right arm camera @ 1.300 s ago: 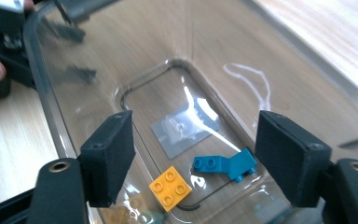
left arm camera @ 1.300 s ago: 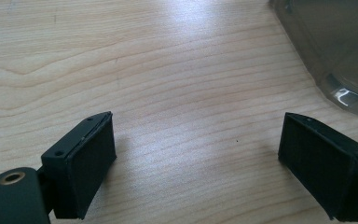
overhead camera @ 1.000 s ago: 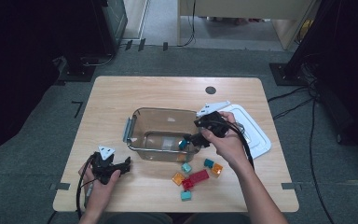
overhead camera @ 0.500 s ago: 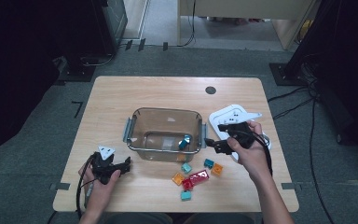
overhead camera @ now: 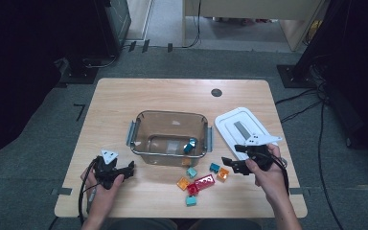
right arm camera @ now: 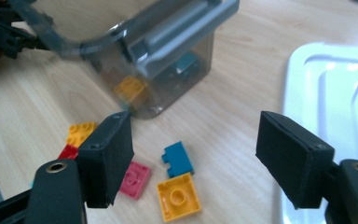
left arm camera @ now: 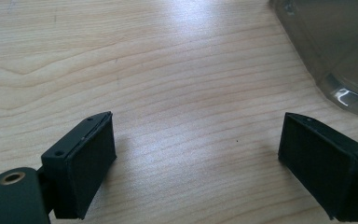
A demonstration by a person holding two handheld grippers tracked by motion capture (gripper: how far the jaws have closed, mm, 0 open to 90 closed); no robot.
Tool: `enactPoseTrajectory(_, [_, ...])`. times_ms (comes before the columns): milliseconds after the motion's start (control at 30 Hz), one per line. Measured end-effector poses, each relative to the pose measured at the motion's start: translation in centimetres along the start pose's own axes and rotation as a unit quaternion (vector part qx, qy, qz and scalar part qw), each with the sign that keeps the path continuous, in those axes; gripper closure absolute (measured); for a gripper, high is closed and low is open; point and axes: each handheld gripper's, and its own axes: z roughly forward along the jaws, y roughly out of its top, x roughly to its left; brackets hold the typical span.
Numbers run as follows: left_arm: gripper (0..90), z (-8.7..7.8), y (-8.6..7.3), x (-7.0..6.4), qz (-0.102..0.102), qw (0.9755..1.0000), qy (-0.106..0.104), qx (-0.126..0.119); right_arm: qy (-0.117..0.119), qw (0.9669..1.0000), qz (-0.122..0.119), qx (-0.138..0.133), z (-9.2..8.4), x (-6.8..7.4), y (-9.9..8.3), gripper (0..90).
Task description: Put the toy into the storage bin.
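Now your right claw (right arm camera: 193,158) hangs wide open and empty over the loose bricks; lower onto the blue brick (right arm camera: 177,159) at frame centre, then carry it to the clear container (overhead camera: 168,138). Left claw (left arm camera: 198,168) idles open.

No lettering, label, brand mark, number or sign can be read anywhere on the light wooden table (overhead camera: 124,103). The small coloured plastic building bricks (right arm camera: 177,196) show round studs whose faces are too blurred to read. The white rectangular plastic lid (overhead camera: 242,128) at the right carries a grey oblong patch with no legible print, and the clear brownish plastic container (overhead camera: 170,136) at the centre has a pale patch on its floor, equally unreadable. The small dark round disc (overhead camera: 216,92) at the table's far edge bears no mark that can be made out.
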Motion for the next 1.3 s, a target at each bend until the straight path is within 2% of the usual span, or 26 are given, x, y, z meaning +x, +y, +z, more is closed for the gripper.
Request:
enactPoseTrajectory(233, [10.6, 0.0, 0.0, 0.0, -0.001, 1.0, 0.0, -0.001, 0.029, 0.9995, 0.01, 0.006, 0.7, -0.1, -2.4, 30.9])
enactPoseTrajectory(333, [10.6, 0.0, 0.0, 0.0, -0.001, 1.0, 0.0, -0.001, 0.032, 0.9994, 0.007, 0.007, 0.8, -0.2, -3.1, 33.1])
enactPoseTrajectory(433, [10.6, 0.0, 0.0, 0.0, -0.001, 1.0, 0.0, -0.001, 0.023, 0.9996, -0.004, 0.018, 1.1, -0.2, -3.9, 36.8])
enactPoseTrajectory(533, [10.6, 0.0, 0.0, 0.0, -0.001, 1.0, 0.0, -0.001, 0.035, 0.9988, -0.014, 0.031, 1.8, 0.0, -4.6, 41.2])
enactPoseTrajectory(733, [10.6, 0.0, 0.0, 0.0, -0.001, 1.0, 0.0, -0.001, 0.029, 0.9966, -0.04, 0.066, 3.4, 0.5, -5.3, 45.2])
enactPoseTrajectory(867, [10.6, 0.0, 0.0, 0.0, -0.001, 1.0, 0.0, -0.001, 0.026, 0.9956, -0.053, 0.073, 3.9, 0.9, -5.4, 49.6])
enactPoseTrajectory(933, [10.6, 0.0, 0.0, 0.0, -0.001, 1.0, 0.0, -0.001, 0.013, 0.9948, -0.058, 0.083, 4.1, 0.9, -5.6, 49.5])
enactPoseTrajectory(1067, [10.6, 0.0, 0.0, 0.0, -0.001, 1.0, 0.0, 0.0, 0.005, 0.9937, -0.058, 0.095, 4.5, 0.8, -6.0, 50.0])
enactPoseTrajectory(1300, [10.6, 0.0, 0.0, 0.0, -0.001, 1.0, 0.0, 0.0, -0.001, 0.99, -0.085, 0.113, 5.1, 1.3, -6.2, 53.4])
